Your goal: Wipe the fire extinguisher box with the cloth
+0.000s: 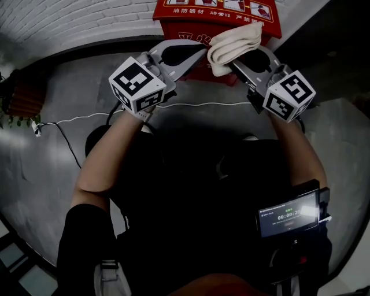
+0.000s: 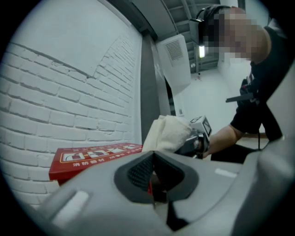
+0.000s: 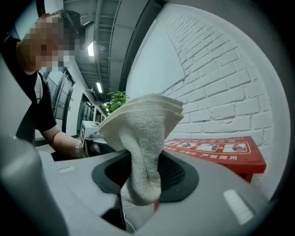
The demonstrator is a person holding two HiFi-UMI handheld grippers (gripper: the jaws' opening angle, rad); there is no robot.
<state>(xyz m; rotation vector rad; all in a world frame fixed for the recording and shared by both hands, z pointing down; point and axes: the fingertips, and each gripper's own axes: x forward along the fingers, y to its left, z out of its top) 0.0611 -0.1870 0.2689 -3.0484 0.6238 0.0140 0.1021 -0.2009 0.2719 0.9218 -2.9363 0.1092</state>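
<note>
A white brick wall (image 1: pixel 69 17) ran along the far side of a grey floor (image 1: pixel 63 87), and at the far left a potted plant (image 1: pixel 17 98) was half lost in shadow at the frame's edge. A thin white cable (image 1: pixel 75 120) trailed rightward across the floor and passed out of sight behind the person's arms. The left gripper (image 1: pixel 193 56) pointed toward the far wall. In its own view the two jaws were pressed together with nothing between them (image 2: pixel 153 173); only a sliver of red showed at the seam. Against the wall stood the red fire extinguisher box (image 1: pixel 217 17), its far part cut off by the top of the head view and its near face largely hidden behind the grippers; the print on its lid (image 2: pixel 92 154) was too small to read. Just in front of it hung the folded white cloth (image 1: pixel 234 43), pinched by its lower end in the closed jaws of the right gripper (image 1: pixel 238 63), the folds fanning upward (image 3: pixel 147 129). Whether the cloth touched the box (image 3: pixel 216 148) could not be told. At near right, a small lit screen (image 1: pixel 288 214) sat at the person's waist, its figures blurred.
</note>
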